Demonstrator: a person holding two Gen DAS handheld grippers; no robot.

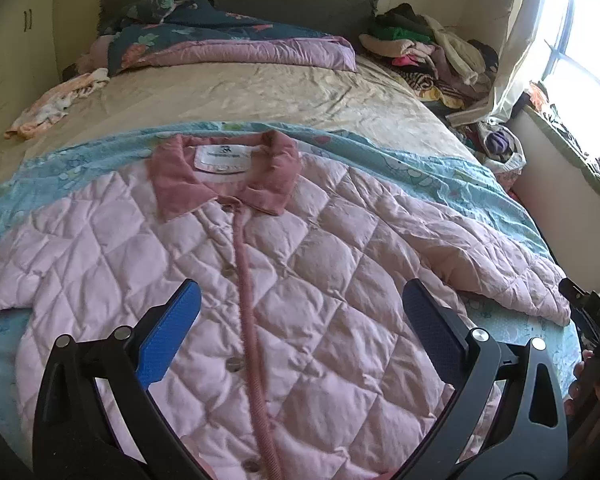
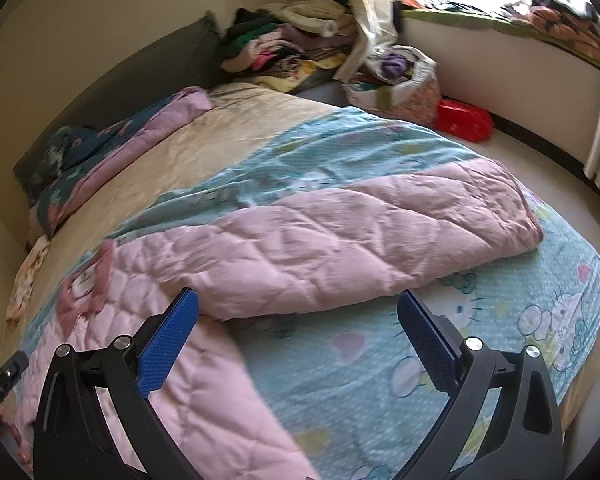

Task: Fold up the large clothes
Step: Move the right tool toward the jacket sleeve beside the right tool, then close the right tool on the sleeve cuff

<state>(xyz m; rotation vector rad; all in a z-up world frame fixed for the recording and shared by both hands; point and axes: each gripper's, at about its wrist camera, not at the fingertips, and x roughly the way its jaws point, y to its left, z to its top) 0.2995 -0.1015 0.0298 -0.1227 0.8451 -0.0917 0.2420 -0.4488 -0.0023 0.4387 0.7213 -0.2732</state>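
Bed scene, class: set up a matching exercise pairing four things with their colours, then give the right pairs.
Things:
1. jacket
2. collar
3. blanket
4. box

Colours:
A. red
B. light blue with cartoon prints
C. pale pink, quilted
D. darker rose pink

Pairs: 1-C, 2-D, 3-B, 4-A

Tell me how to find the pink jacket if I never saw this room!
Look at the big bed, then the blue cartoon sheet at its near end. The pink jacket lies flat there, buttoned. Only it is diamond-quilted with a darker pink collar.
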